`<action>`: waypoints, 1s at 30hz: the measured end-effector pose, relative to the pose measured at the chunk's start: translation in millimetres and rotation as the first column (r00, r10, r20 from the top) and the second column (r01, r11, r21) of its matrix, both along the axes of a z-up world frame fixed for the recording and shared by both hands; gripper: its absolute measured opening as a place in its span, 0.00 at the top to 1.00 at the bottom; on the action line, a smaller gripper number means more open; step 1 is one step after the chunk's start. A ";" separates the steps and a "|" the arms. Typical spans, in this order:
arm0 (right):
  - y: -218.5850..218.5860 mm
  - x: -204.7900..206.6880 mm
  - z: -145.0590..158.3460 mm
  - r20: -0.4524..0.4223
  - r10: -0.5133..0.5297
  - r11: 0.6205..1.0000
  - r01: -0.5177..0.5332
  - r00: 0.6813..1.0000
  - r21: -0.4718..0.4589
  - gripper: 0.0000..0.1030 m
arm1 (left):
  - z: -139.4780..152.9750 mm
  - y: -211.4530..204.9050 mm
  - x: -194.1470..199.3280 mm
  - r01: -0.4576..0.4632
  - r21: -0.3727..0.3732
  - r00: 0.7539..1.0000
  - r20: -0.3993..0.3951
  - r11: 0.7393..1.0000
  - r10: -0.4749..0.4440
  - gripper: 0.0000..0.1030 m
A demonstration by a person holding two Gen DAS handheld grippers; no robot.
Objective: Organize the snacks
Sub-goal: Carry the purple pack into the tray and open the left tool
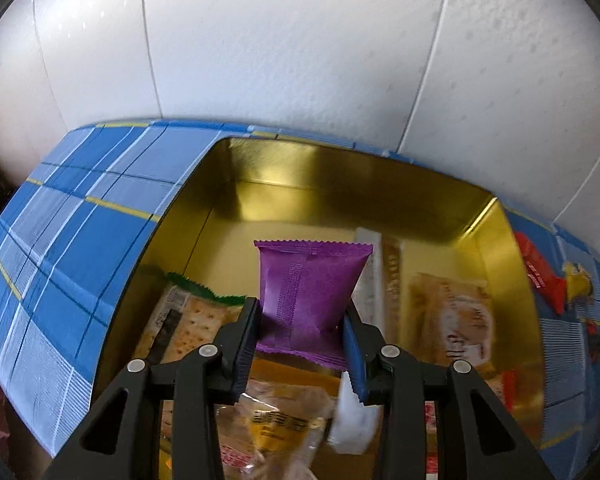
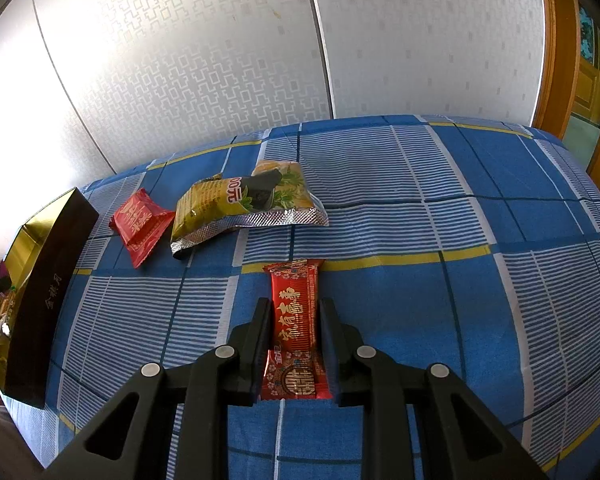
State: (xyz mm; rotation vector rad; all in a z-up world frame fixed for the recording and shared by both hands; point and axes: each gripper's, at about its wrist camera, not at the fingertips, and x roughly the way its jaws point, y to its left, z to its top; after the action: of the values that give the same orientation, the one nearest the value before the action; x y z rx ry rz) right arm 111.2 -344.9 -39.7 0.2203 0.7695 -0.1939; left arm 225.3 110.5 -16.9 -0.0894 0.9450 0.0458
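In the left wrist view my left gripper (image 1: 302, 312) is shut on a purple snack packet (image 1: 306, 294), held above the open gold-lined tin box (image 1: 340, 184). Several wrapped snacks lie inside the box, among them a cracker pack (image 1: 188, 324) and a tan biscuit pack (image 1: 450, 316). In the right wrist view my right gripper (image 2: 294, 304) is shut on a long red snack bar (image 2: 296, 320) that rests on the blue plaid cloth (image 2: 460, 280). A small red packet (image 2: 140, 224) and a yellow-green pouch (image 2: 244, 204) lie farther off on the cloth.
The box (image 2: 40, 300) stands at the left edge in the right wrist view, its dark outer wall facing me. A patterned white wall (image 2: 220, 60) runs behind the cloth-covered surface. A wooden door frame (image 2: 556, 60) is at the far right.
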 end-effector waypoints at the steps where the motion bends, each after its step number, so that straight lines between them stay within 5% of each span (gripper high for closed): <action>1: 0.0 0.0 -0.1 -0.001 0.001 1.000 -0.001 1.000 -0.001 0.77 | -1.8 1.1 0.4 -0.004 0.003 1.000 -0.003 1.000 0.004 0.61; 13: 1.3 1.7 -0.2 -0.001 0.005 1.000 -0.005 1.000 -0.029 0.77 | -8.7 -0.4 -9.5 -0.044 0.044 0.999 0.012 0.998 0.043 0.57; 17: 4.1 2.9 -0.3 -0.004 0.007 0.998 -0.007 1.000 -0.056 0.77 | -5.0 -6.2 -13.3 -0.049 0.064 0.998 0.047 0.997 0.046 0.44; 22: 5.2 5.0 -0.1 -0.003 0.010 0.998 -0.010 1.000 -0.067 0.77 | 2.4 -10.0 -22.9 -0.065 0.056 0.994 0.087 0.996 0.060 0.43; 30: 9.2 4.9 1.0 0.010 0.035 0.998 -0.035 0.999 -0.053 0.77 | 9.8 -21.0 -48.6 -0.069 0.058 0.980 0.188 0.996 0.057 0.25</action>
State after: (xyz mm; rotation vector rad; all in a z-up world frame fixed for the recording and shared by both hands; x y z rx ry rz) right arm 116.1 -335.7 -38.7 0.1579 0.7564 -0.1792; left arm 176.7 89.5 -7.1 -0.0630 0.7525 0.1239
